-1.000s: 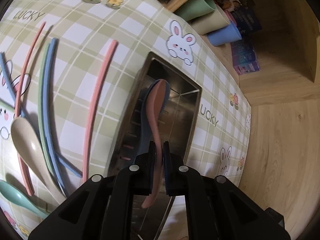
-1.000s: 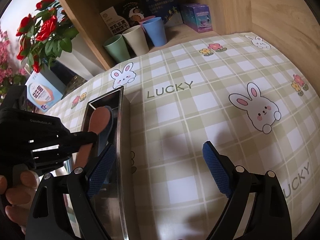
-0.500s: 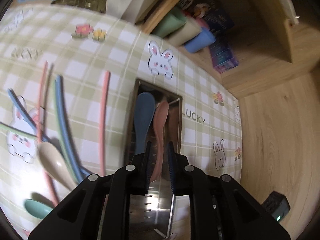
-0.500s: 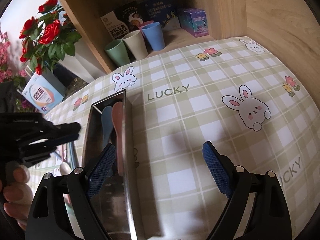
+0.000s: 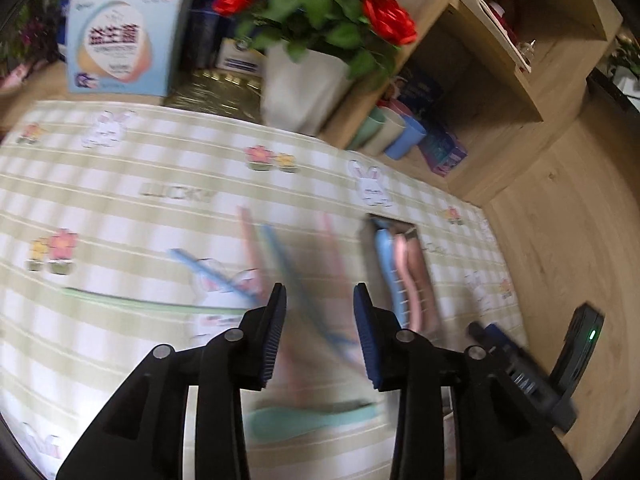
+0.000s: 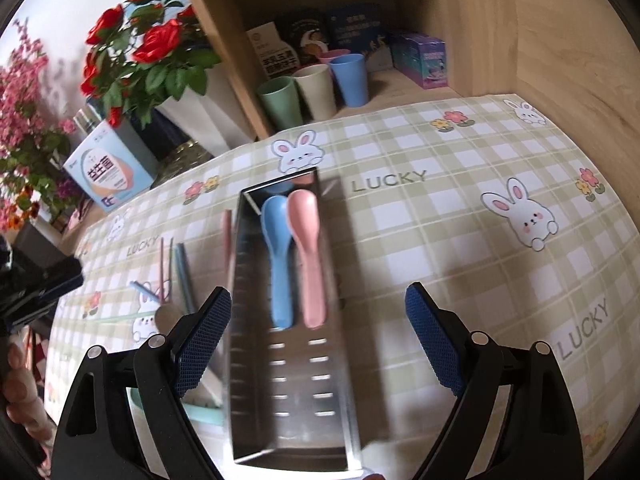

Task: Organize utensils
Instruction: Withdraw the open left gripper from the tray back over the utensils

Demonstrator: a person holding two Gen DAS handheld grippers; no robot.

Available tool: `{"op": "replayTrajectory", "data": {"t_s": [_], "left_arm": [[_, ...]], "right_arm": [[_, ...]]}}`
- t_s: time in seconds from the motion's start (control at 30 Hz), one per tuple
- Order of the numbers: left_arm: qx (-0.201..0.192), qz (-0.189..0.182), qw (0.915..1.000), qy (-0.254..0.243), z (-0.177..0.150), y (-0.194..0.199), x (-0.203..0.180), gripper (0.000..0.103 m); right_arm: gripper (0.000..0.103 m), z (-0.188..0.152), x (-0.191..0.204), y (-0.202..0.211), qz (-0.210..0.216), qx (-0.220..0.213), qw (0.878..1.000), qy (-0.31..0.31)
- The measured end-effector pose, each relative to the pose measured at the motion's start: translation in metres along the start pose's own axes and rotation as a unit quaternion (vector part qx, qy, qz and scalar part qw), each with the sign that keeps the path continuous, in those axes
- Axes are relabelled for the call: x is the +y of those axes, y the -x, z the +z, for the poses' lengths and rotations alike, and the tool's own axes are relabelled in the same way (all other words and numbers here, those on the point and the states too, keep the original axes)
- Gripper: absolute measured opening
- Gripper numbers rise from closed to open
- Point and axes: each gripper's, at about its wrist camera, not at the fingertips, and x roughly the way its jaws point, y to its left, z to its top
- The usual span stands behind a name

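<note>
Since a second ago: pink spoon [image 6: 306,256] let go by the left gripper [image 5: 320,336] and now lying in the steel tray [image 6: 288,420] just right of the blue spoon [image 6: 278,260]; that gripper's tongs, then pinched on the handle, now parting with nothing between them, and pulled back over the left part of the checked tablecloth [image 6: 440,208]. Right gripper [image 6: 318,340] wide apart, empty, hovering over the tray's near end. Left of the tray, loose on the cloth: chopsticks [image 6: 180,272] in pink, green and blue, a beige spoon [image 6: 166,316], and a teal spoon [image 5: 312,420] at the near edge, much of it blurred in the left wrist view. Far left, a box [image 6: 106,168] and red roses [image 6: 140,52] in a white pot; further right, on the shelf, three cups [image 6: 316,88] in front of more boxes. Both tray spoons lengthwise along the tray, bowls toward the far end, handles toward the near end, side by side.
</note>
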Motion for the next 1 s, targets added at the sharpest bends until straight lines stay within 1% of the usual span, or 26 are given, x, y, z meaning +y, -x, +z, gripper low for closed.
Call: {"op": "replayTrajectory", "data": {"t_s": [0.13,0.2,0.27,0.3,0.4,0.47,0.7,0.73,0.8,0.9,1.0], "left_arm": [[0.005,0.03,0.9991,-0.029,-0.019,0.008,0.024,0.035],[0.015,0.042,0.9982,-0.041,-0.031,0.005,0.033,0.035],[0.026,0.05,0.9978,-0.036,-0.039,-0.002,0.039,0.035],[0.03,0.052,0.9979,-0.025,-0.044,-0.006,0.045,0.035],[0.033,0.056,0.9979,-0.007,-0.051,-0.012,0.058,0.035],[0.03,0.062,0.9976,-0.009,-0.051,-0.017,0.064,0.035],[0.025,0.076,0.9961,-0.038,-0.025,-0.032,0.075,0.035],[0.028,0.074,0.9961,-0.038,-0.024,-0.031,0.075,0.035],[0.036,0.051,0.9975,-0.033,-0.029,-0.028,0.069,0.035],[0.051,0.028,0.9976,-0.038,-0.051,-0.029,0.054,0.035],[0.062,0.025,0.9971,-0.036,-0.069,-0.035,0.047,0.035]], "right_arm": [[0.087,-0.01,0.014,-0.004,0.015,0.006,1.0,0.0],[0.087,-0.016,0.021,-0.003,0.009,0.004,1.0,0.003],[0.087,-0.02,0.026,-0.004,0.008,0.007,1.0,0.006],[0.087,-0.022,0.028,-0.005,0.008,0.011,1.0,0.008],[0.087,-0.027,0.033,-0.007,0.006,0.019,1.0,0.015],[0.087,-0.028,0.032,-0.007,0.005,0.022,1.0,0.013],[0.087,-0.026,0.025,-0.006,-0.011,0.023,1.0,0.003],[0.087,-0.026,0.024,-0.007,-0.013,0.023,1.0,0.002],[0.087,-0.025,0.022,-0.007,-0.018,0.023,1.0,-0.002],[0.087,-0.024,0.021,-0.009,-0.017,0.023,1.0,-0.004],[0.087,-0.025,0.025,-0.009,-0.014,0.025,1.0,0.003]]}}
